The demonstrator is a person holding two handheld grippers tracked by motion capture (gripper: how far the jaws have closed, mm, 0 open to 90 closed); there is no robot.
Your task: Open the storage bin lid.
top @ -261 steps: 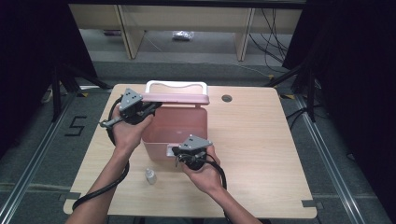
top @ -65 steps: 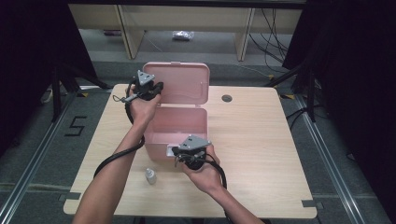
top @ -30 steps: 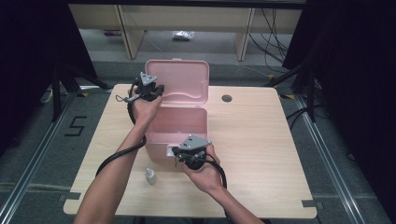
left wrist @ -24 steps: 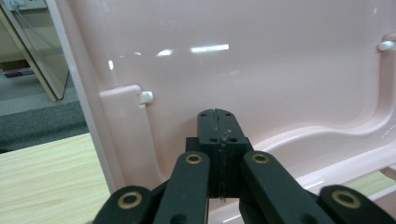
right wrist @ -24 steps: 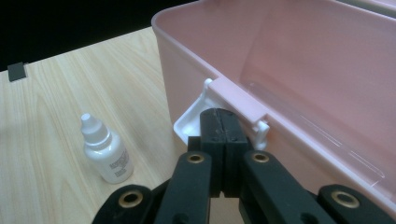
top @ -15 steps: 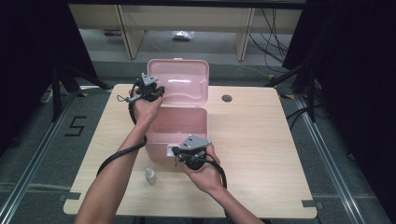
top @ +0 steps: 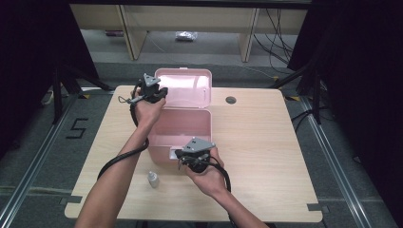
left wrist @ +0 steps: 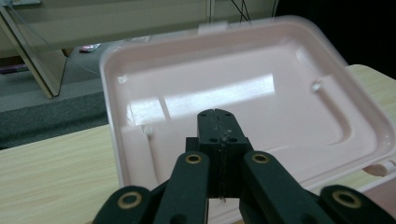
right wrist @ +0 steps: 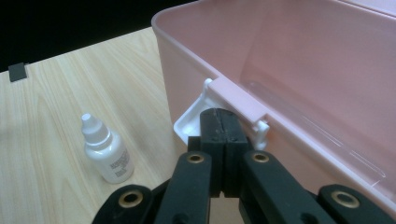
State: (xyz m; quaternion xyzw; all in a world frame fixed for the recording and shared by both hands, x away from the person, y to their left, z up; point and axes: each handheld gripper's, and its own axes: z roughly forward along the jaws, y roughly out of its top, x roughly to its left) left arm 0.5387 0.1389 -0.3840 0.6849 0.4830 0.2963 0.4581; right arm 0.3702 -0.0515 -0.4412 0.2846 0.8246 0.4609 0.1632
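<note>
Jaws together on both grippers, at glossy pink box [top: 183,130], lid [top: 186,88] upright.

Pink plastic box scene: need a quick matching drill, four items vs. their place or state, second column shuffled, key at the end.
Column one:
1. pink plastic box's lid
2. small white dropper bottle
3. left gripper
4. right gripper

Column two:
A. jaws shut at the white latch on the box's near wall
B. swung up, standing open
C. upright on the light wooden table, outside the box
D. jaws shut, at the raised lid's left edge

Pairs: 1-B, 2-C, 3-D, 4-A
</note>
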